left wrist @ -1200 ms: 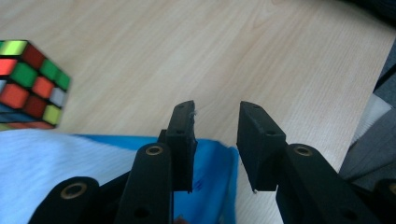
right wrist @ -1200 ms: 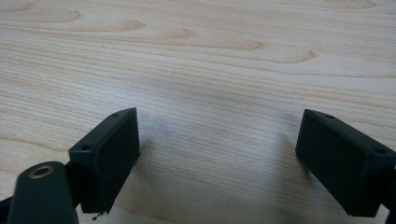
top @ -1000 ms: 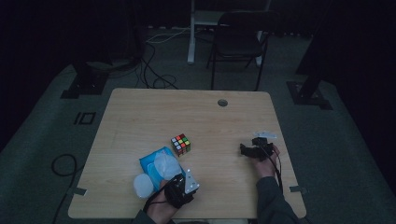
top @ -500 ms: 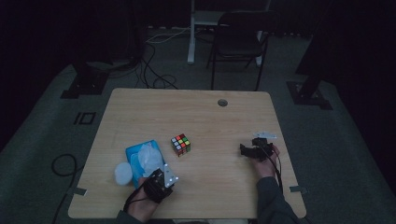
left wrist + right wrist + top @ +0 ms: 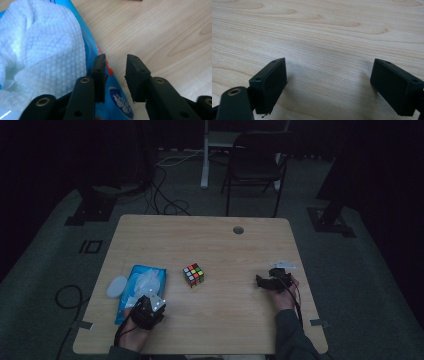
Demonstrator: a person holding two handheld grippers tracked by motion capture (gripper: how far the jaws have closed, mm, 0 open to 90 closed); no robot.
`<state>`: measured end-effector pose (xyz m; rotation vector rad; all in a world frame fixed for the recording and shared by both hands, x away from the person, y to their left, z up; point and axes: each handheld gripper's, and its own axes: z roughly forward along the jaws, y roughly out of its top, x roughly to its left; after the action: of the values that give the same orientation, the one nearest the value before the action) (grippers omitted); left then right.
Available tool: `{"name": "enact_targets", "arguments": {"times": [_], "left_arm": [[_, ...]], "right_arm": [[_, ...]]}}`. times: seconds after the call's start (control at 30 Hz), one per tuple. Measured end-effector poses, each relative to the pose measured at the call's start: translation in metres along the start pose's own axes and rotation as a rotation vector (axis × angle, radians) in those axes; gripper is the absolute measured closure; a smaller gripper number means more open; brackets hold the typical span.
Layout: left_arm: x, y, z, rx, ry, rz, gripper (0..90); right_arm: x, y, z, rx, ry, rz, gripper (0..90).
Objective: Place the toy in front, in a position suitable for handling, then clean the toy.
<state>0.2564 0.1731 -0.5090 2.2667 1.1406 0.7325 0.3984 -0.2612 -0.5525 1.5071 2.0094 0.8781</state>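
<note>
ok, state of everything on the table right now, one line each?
Wipes pack: flat on the table, lid flipped open, a wipe sticking out.
Puzzle cube: scrambled, standing apart from both grippers.
Left gripper: jaws just been opening, nothing between them, beside the pack's edge.
Right gripper: jaws wide open, empty, over bare table.

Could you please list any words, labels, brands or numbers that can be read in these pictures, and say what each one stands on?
No text reads clearly.
Blue wipes pack: a round dark blue emblem with white marks, and a red patch beside the left gripper; too blurred to read.
Same pack in the high view: print too small.
Puzzle cube: coloured squares, no writing.
Wooden table: bare grain, no marks.
</note>
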Motion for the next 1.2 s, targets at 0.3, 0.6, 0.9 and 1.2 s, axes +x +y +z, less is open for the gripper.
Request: {"name": "enact_targets", "arguments": {"times": [0.3,0.6,0.9,1.2], "left_arm": [[-0.025,0.004,0.013,-0.096,-0.09,0.028,61.5],[-0.034,0.0,0.028,-0.105,-0.168,0.002,57.6],[-0.032,-0.003,0.033,-0.101,-0.201,-0.034,55.6],[-0.03,-0.003,0.037,-0.103,-0.233,-0.056,53.1]], "right_arm": [[0.004,0.0,-0.001,-0.011,0.005,-0.003,18.8],[0.009,0.0,-0.001,-0.008,0.017,-0.014,18.8],[0.015,0.001,-0.002,0.0,0.039,-0.03,24.1],[0.036,0.008,-0.009,-0.024,0.127,-0.06,28.0]]}}
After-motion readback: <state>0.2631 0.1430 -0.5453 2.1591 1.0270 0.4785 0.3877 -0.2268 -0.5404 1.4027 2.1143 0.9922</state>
